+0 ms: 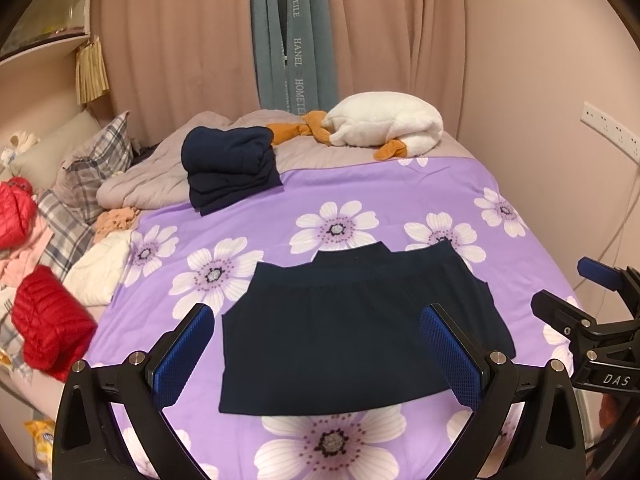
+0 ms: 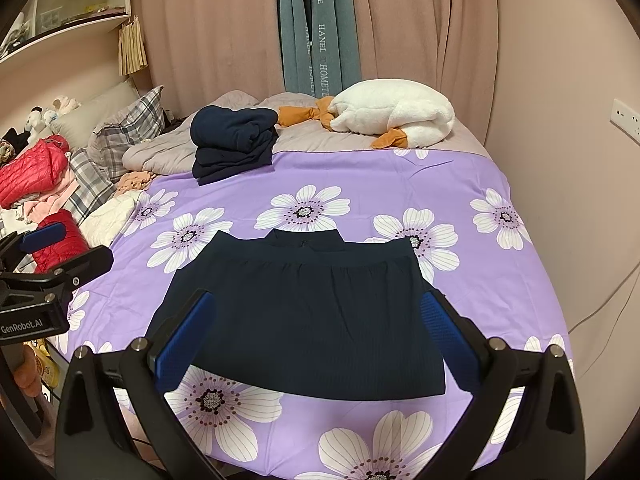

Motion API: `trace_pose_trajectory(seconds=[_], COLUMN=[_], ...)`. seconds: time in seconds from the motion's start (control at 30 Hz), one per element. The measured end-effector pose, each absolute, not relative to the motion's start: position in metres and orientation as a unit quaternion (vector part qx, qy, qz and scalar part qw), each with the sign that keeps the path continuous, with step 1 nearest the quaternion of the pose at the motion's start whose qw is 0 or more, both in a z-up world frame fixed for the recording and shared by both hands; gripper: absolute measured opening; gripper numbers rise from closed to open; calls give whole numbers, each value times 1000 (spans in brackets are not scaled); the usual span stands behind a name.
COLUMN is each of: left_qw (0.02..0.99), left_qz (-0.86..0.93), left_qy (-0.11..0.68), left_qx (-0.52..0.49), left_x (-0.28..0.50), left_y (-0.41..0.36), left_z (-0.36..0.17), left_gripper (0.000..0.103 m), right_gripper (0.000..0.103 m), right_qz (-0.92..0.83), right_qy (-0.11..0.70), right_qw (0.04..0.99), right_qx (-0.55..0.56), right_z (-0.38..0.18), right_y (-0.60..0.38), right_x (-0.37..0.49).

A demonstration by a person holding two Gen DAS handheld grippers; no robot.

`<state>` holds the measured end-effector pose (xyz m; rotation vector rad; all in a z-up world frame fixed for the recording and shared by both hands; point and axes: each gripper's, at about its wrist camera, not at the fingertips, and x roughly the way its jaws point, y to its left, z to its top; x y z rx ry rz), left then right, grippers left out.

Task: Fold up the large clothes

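Two handheld grippers, jaws spread and empty, above a folded navy garment on a bed.

Left gripper (image 1: 320, 354): blue-padded fingers (image 1: 182, 356) wide apart, holding nothing, poised over the near part of the garment. Right gripper (image 2: 320, 344): likewise gaping and empty, its fingers framing the garment's near corners. Navy garment (image 2: 304, 316): lies flat, folded into a rough rectangle with the collar at the far edge, on the near middle of the purple flowered sheet (image 2: 400, 184). Stack of folded navy clothes (image 2: 234, 142): farther up the bed, partly on a rumpled grey quilt (image 2: 160, 158). White plush goose (image 2: 394, 112): at the far end, before pink curtains (image 2: 208, 28). Red padded jackets (image 1: 50, 324), plaid pillows (image 1: 94, 164) and pale clothing: heaped along the left side.
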<state>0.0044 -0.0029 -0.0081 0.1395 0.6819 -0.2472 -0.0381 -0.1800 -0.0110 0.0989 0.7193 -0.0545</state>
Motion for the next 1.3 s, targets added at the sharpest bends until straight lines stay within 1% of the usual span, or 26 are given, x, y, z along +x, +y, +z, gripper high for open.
trace_pose_trajectory(seconds=[1.3], left_qw=[932], left_qz=[-125], left_qy=[333], left_qx=[73], left_x=[7], left_y=[0], left_z=[-8], left_gripper=[102], right_gripper=[103], right_qz=[-23], right_qy=[352], right_qw=[934], right_qx=[48], right_z=[-8], right_y=[-169], right_x=[-42])
